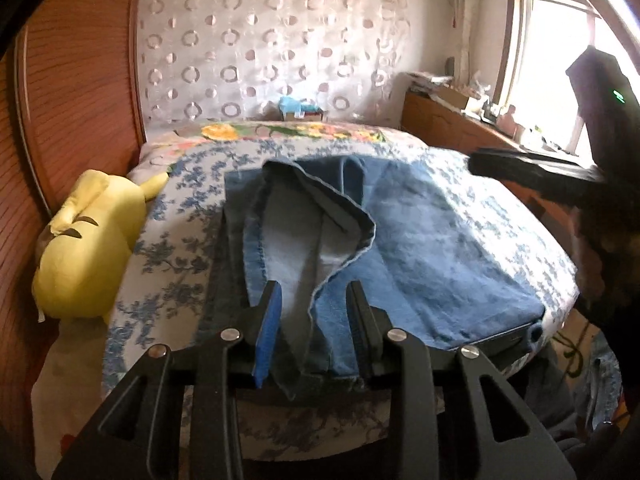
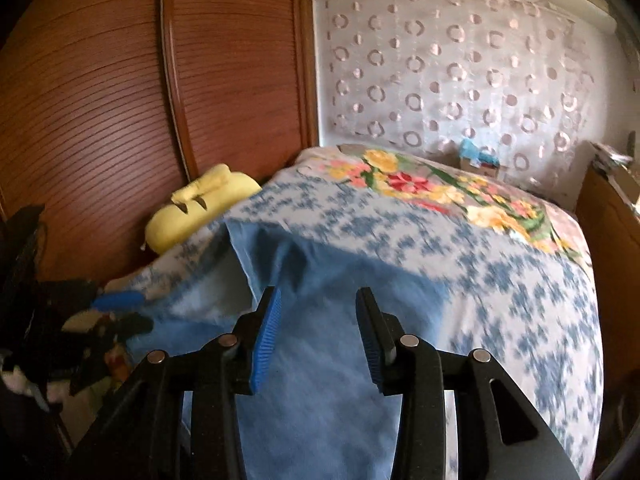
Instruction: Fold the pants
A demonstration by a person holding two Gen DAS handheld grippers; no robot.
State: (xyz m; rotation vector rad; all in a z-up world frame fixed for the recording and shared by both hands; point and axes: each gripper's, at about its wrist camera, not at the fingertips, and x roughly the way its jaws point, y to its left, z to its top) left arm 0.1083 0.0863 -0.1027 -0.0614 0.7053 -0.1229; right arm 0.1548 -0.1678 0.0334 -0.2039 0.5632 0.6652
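Note:
Blue denim pants [image 1: 432,248] lie on the bed, partly folded, with a leg end turned up so the pale inside shows. My left gripper [image 1: 314,300] has its jaws apart with a fold of the pants' hem between them, not pinched. My right gripper [image 2: 318,308] is open and empty just above the flat denim [image 2: 320,360]. The right gripper also shows at the right edge of the left wrist view [image 1: 500,164]. The left gripper shows blurred at the left of the right wrist view [image 2: 116,308].
The bed has a blue floral sheet [image 2: 520,300] and a bright flowered cover [image 2: 420,184] at the far end. A yellow plush toy [image 1: 84,248] lies by the wooden wardrobe [image 2: 120,100]. A wooden dresser [image 1: 452,124] with clutter stands under the window.

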